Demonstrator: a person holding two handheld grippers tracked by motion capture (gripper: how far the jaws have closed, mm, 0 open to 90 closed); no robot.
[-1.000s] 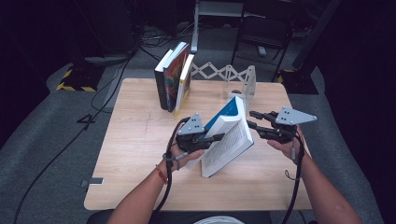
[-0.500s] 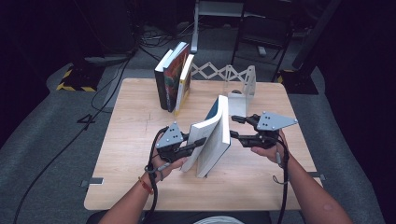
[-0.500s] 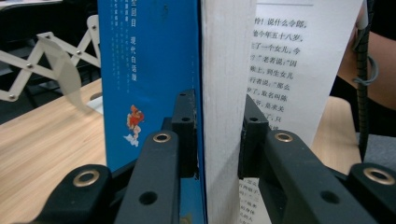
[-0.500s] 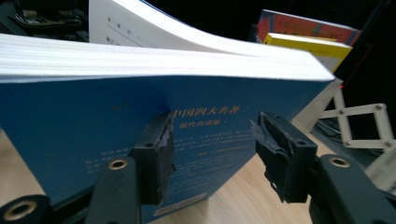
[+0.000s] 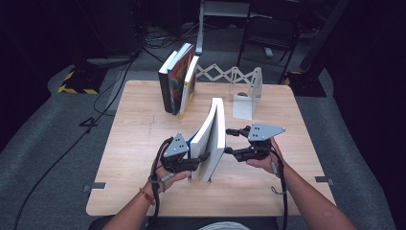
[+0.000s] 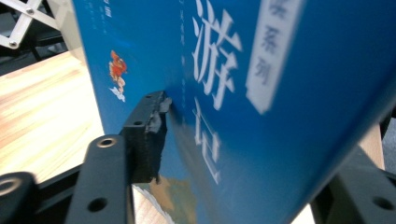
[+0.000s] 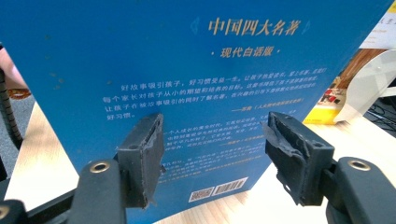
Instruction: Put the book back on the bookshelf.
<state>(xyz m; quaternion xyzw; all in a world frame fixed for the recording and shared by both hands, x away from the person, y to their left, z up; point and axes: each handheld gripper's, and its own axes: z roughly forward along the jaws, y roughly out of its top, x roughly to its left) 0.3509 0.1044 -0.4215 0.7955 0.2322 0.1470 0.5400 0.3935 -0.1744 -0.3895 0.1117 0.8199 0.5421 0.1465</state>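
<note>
A thick blue book [image 5: 213,139] stands upright on its edge on the wooden table [image 5: 124,143], white page block toward the camera. My left gripper [image 5: 200,162] is at its near left corner. Its jaws have just been opening, with the front cover [image 6: 280,116] between them and one pad [image 6: 149,135] close against it. My right gripper [image 5: 229,141] is on the book's right side. Its jaws have also just been opening. In the right gripper view the right gripper [image 7: 215,126] faces the back cover [image 7: 187,60] with nothing between its pads.
A few books [image 5: 177,79] lean upright at the table's back centre. A white bookend [image 5: 246,98] stands to their right, with a folding lattice [image 5: 225,74] behind. Dark floor and cables surround the table.
The book went from tilted and lifted to standing upright on the table, nearer the front. Both hands came down and left with it. Both grippers' jaws have opened.
</note>
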